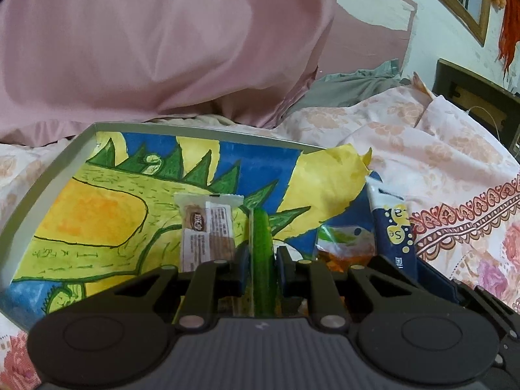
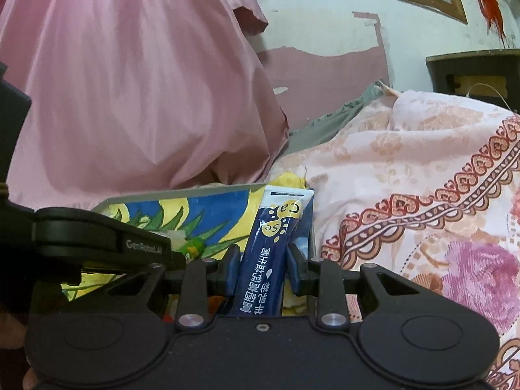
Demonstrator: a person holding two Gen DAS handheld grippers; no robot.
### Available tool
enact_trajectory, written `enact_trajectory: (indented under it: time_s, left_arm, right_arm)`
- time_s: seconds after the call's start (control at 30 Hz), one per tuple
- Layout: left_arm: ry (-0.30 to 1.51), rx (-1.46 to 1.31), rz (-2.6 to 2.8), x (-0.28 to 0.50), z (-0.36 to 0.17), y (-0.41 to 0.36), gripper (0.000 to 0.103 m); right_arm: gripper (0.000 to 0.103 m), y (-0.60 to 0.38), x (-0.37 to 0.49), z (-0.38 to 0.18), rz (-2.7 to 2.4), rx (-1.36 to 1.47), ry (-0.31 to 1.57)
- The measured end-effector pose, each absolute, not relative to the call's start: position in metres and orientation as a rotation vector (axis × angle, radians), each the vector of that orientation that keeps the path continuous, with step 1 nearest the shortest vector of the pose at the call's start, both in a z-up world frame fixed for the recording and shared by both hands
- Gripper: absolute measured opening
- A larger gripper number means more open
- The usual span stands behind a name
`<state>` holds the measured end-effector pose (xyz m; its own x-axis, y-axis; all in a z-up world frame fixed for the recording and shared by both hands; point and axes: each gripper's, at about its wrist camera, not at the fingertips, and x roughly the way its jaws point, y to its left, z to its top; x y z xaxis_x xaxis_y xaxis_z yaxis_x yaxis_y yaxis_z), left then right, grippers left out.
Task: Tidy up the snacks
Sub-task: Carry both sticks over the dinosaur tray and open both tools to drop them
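Blue sachet (image 2: 269, 253) stands lengthwise in the right hand-held gripper (image 2: 264, 268).

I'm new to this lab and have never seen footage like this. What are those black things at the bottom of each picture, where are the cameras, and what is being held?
No robot arm here: a person holds a two-finger gripper in each hand, and a fisheye camera on each looks along its fingers. In the left wrist view the left gripper is shut on a thin green snack packet over a tray lined with a bright painting; a white wrapped bar lies on it. In the right wrist view the right gripper is shut on a dark blue stick packet by the tray's edge. All rests on a floral bedspread.
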<state>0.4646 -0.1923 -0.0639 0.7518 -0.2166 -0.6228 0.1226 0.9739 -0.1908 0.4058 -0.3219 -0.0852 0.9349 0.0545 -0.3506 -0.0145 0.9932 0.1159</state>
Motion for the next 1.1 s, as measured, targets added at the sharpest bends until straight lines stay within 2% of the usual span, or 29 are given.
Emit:
enact_trajectory:
  time_s: [0.53, 0.63, 0.83, 0.93, 0.97, 1.0, 1.1]
  left_arm:
    - [0.727, -0.225, -0.181, 0.47, -0.066, -0.187, 0.02]
    - [0.724, -0.227, -0.176, 0.47, -0.064, -0.186, 0.02]
    - [0.712, -0.245, -0.175, 0.465, -0.057, -0.184, 0.035]
    - [0.698, -0.253, -0.164, 0.46, -0.049, -0.183, 0.053]
    - [0.691, -0.257, -0.156, 0.458, -0.047, -0.182, 0.058]
    - [0.686, -0.263, -0.151, 0.456, -0.044, -0.18, 0.06]
    - [0.681, -0.272, -0.146, 0.45, -0.036, -0.176, 0.065]
  right_arm:
    - [0.038, -0.327, 0.411, -0.091, 0.039, 0.127, 0.405]
    - [0.042, -0.327, 0.412, -0.092, 0.037, 0.129, 0.409]
    - [0.049, -0.328, 0.41, -0.087, 0.036, 0.133, 0.409]
    - [0.06, -0.327, 0.406, -0.082, 0.048, 0.137, 0.405]
    - [0.069, -0.326, 0.404, -0.08, 0.046, 0.134, 0.402]
    - [0.076, -0.326, 0.402, -0.078, 0.044, 0.13, 0.397]
    - [0.079, -0.328, 0.396, -0.07, 0.049, 0.137, 0.395]
